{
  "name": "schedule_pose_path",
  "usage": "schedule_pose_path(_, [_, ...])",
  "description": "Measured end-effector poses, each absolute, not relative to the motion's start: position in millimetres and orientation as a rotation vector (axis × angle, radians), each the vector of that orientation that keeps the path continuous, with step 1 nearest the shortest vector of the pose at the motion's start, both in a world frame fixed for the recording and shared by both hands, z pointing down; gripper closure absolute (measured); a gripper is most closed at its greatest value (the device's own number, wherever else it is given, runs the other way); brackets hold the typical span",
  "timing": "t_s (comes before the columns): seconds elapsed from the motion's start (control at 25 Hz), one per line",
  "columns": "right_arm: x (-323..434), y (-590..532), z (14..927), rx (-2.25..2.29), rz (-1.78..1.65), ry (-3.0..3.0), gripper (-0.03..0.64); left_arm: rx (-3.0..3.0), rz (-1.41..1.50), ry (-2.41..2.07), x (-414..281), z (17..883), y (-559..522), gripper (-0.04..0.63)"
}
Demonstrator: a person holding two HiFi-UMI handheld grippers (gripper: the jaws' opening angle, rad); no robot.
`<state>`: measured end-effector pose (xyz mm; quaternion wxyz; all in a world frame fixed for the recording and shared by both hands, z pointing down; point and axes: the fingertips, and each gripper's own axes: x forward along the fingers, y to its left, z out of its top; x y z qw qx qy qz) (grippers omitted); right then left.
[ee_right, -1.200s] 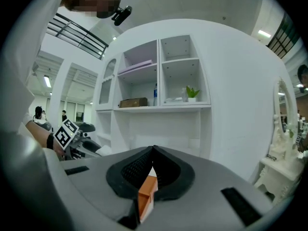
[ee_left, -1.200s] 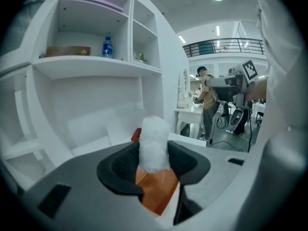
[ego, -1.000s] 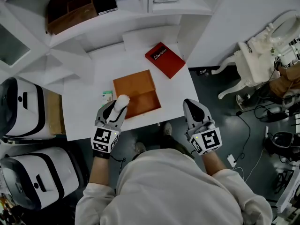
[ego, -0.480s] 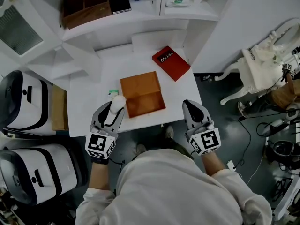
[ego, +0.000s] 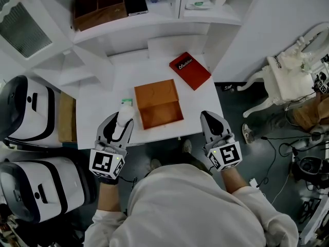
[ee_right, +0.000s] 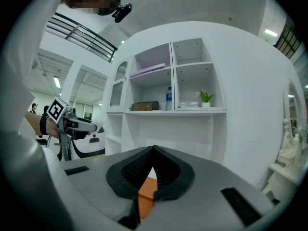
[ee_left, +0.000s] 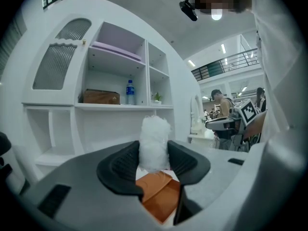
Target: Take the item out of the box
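Observation:
An open orange box [ego: 158, 103] lies on the white table [ego: 97, 122], and its inside looks bare. My left gripper [ego: 122, 119] hovers over the table's front edge, left of the box, shut on a white fluffy wad [ego: 125, 115]. In the left gripper view the wad [ee_left: 154, 141] stands upright, pinched between the dark pads [ee_left: 124, 165], with the box [ee_left: 161, 196] below them. My right gripper [ego: 208, 116] hangs off the table's front right corner with its jaws shut and nothing in them. In the right gripper view its pads [ee_right: 166, 170] meet above a strip of the orange box [ee_right: 146, 197].
A red flat box [ego: 189, 70] lies at the table's back right. A small green-and-white packet [ego: 126, 101] sits left of the orange box. The shelf behind holds a brown wooden tray [ego: 97, 4] and a black case [ego: 136, 3]. White machines [ego: 25, 117] stand at left, a white chair [ego: 288, 71] at right.
My left gripper has drawn back and to the left from the box's near corner, carrying the white wad. The right gripper has stayed put.

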<state>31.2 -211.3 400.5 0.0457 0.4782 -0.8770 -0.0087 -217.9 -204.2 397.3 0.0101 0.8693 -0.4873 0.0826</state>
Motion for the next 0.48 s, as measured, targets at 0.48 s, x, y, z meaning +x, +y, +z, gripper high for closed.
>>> schedule_pose_path(0.48, [33.5, -211.9, 403.1, 1.457, -0.021, -2.678, 0.595, 2.723, 0.257, -1.517, -213.2, 395.2, -203.4, 0.411])
